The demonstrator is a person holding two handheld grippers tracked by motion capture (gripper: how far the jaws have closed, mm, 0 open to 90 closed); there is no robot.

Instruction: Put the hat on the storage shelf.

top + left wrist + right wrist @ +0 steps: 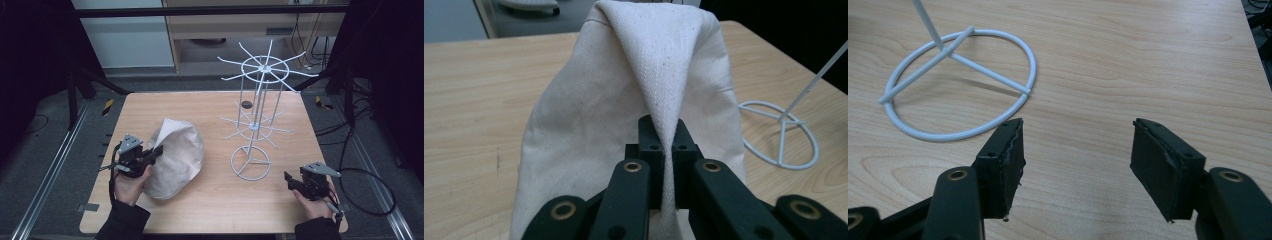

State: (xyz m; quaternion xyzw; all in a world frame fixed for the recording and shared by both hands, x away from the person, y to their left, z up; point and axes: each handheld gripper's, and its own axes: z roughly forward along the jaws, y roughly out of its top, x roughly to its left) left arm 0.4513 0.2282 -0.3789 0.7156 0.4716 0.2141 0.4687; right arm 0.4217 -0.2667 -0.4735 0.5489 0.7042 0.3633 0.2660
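Note:
A cream cloth bag (177, 157) lies bunched on the left half of the wooden table (150, 110). My left gripper (155, 151) is at its near-left side, shut on a raised fold of the fabric. In the left gripper view the jaws (666, 135) pinch that fold, and the bag (624, 90) rises in a peak above them. A white wire rack (255, 125) with spoked arms stands at centre right on a ring base. My right gripper (287, 180) rests near the table's front right corner. It is open (1075, 155) over bare wood, with the rack's ring base (955, 135) just beyond it.
A small dark round object (246, 104) lies on the table behind the rack. The rack's ring base (774, 159) sits to the right of the bag. Cables trail on the floor at right, and metal frame rails run along both sides of the table.

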